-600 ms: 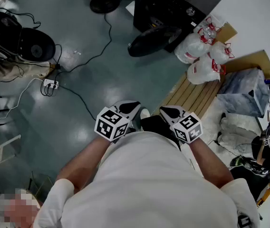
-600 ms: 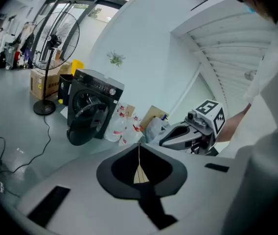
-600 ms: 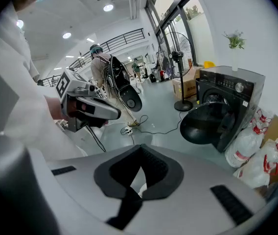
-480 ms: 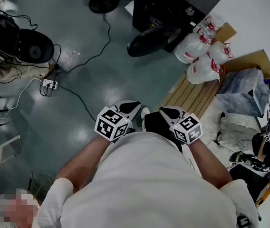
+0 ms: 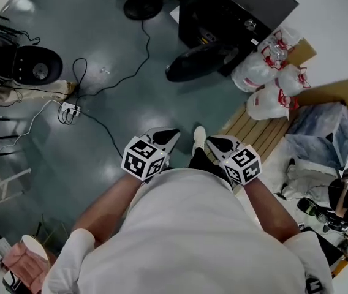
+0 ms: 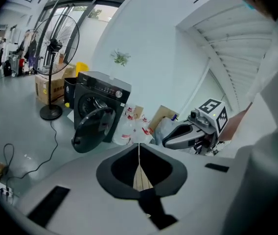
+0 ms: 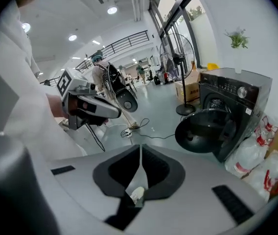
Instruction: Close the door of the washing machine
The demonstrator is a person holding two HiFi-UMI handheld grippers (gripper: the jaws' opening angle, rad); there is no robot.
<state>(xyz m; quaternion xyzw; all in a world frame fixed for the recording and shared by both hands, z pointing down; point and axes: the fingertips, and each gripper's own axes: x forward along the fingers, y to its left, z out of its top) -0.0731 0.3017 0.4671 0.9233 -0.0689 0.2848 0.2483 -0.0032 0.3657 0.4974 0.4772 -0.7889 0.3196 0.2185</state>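
The black washing machine point(image 5: 238, 11) stands across the floor ahead of me, and its round door point(image 5: 200, 60) hangs open toward me. The left gripper view shows the machine point(image 6: 100, 94) with its door point(image 6: 91, 129) swung out, and so does the right gripper view, machine point(image 7: 237, 99) and door point(image 7: 205, 131). My left gripper point(image 5: 166, 135) and right gripper point(image 5: 214, 143) are held side by side close to my body, well short of the door. Both point down and forward. Each is shut with nothing between its tips: left gripper point(image 6: 139, 148), right gripper point(image 7: 140, 151).
White tied plastic bags point(image 5: 264, 84) lie right of the machine beside a wooden pallet point(image 5: 253, 124). A power strip point(image 5: 70, 109) and its cable point(image 5: 125, 72) cross the floor at left. A standing fan point(image 6: 53, 58) and cardboard box point(image 6: 48, 87) stand left of the machine. Clutter lines the right wall.
The machine and its door sit slightly lower in the head view, so nearer. A white shoe now shows between the grippers. Both grippers keep their pose.
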